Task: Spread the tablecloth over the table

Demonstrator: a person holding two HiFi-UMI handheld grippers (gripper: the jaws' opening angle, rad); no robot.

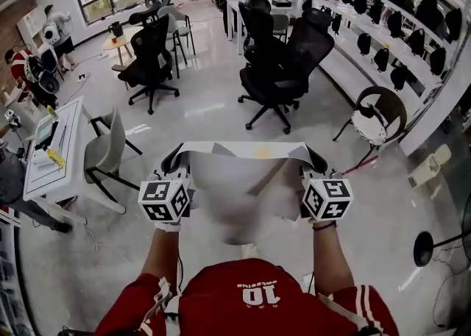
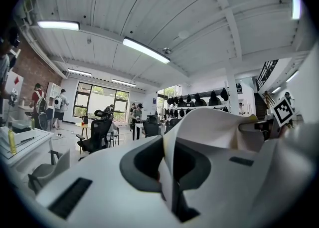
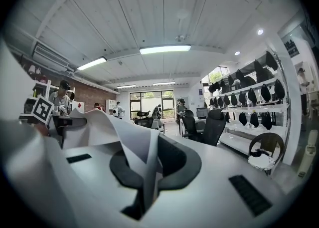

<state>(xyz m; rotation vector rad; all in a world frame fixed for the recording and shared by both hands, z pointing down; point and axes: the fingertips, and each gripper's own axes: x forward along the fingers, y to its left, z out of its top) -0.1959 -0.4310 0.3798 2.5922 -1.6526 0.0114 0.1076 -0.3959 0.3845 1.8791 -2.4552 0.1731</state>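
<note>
A white tablecloth [image 1: 243, 180] hangs in the air in front of me, its top edge stretched between my two grippers. My left gripper [image 1: 175, 159] is shut on the cloth's left corner, and in the left gripper view the fabric [image 2: 219, 127] runs out from the closed jaws [image 2: 167, 172] towards the right. My right gripper [image 1: 316, 159] is shut on the right corner; the cloth [image 3: 99, 122] leaves its pinched jaws [image 3: 148, 167] towards the left. Both grippers point roughly level at about the same height. The cloth hides the floor below it.
A white desk [image 1: 55, 151] with small items stands at the left, a grey chair [image 1: 107, 151] beside it. Black office chairs [image 1: 283, 62] stand ahead. Shelving with dark headsets [image 1: 383, 40] runs along the right. People stand at the far end and at the left wall.
</note>
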